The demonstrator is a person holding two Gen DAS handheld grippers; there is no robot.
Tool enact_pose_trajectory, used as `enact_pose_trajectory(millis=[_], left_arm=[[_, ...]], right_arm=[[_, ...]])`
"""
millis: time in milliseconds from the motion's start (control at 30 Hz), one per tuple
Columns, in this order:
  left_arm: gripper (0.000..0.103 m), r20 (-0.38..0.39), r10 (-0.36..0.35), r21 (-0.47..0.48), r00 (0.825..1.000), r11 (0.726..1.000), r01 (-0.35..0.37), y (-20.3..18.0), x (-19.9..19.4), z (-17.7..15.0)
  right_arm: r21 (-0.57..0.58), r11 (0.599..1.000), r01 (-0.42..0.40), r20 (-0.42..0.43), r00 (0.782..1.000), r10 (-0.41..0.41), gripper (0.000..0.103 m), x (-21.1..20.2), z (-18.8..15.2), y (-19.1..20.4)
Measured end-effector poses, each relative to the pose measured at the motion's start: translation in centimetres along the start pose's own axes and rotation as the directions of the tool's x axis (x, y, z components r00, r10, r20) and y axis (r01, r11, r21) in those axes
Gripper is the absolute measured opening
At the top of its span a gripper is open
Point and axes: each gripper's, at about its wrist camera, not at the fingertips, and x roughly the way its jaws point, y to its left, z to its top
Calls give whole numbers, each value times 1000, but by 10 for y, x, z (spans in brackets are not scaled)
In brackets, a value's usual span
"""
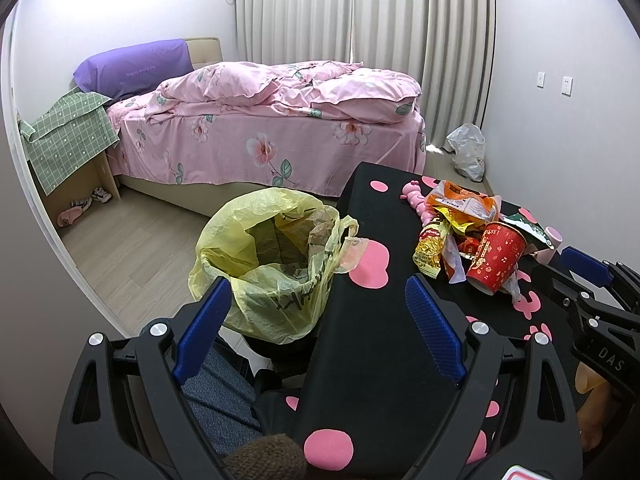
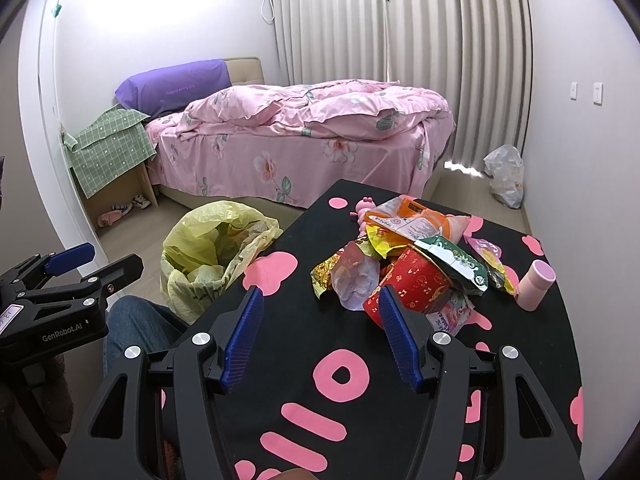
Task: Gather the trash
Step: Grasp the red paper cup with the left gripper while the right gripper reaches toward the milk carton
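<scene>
A heap of trash lies on the black table with pink shapes (image 2: 304,344): a red paper cup (image 2: 416,280) on its side, an orange wrapper (image 2: 416,220), a green wrapper (image 2: 452,260) and a yellow snack packet (image 1: 430,246). The same red paper cup (image 1: 498,258) shows in the left wrist view. A bin lined with a yellow bag (image 1: 272,256) stands on the floor left of the table, also the yellow bag (image 2: 212,252). My left gripper (image 1: 318,300) is open over the table's left edge beside the bin. My right gripper (image 2: 320,304) is open and empty, just short of the cup.
A pink toy (image 1: 416,196) and a pink cylinder (image 2: 536,284) sit on the table by the heap. A bed with pink floral covers (image 1: 280,120) fills the back. A white plastic bag (image 1: 468,150) lies by the curtain. A person's denim-clad leg (image 1: 220,396) is below.
</scene>
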Motion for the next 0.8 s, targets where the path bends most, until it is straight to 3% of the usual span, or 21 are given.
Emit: enact_pose_trajectory(millis=[200,400,600,700,800], left_arm=[[84,23,-55,27,998,998,54,-6,8,2],[84,22,-157,88,987,984,155,-25,40,5],[85,15,-309,121,951,945,305,-53,74,12],[89,7,-404,146,915,905,399,-75,91,17],[89,-55,-457,188,888,868,459,-99,105,17]], right_arm=[[8,998,58,10,998,-58,57,-4,8,-16],[99,979,180,0,984,-181,57,-2,8,-68],[169,949,267,-31,964,-266,57,8,-2,-119],[180,933,311,-51,950,-307,57,15,-7,-138],[194,925,327,-58,945,-322,57,18,-14,-154]])
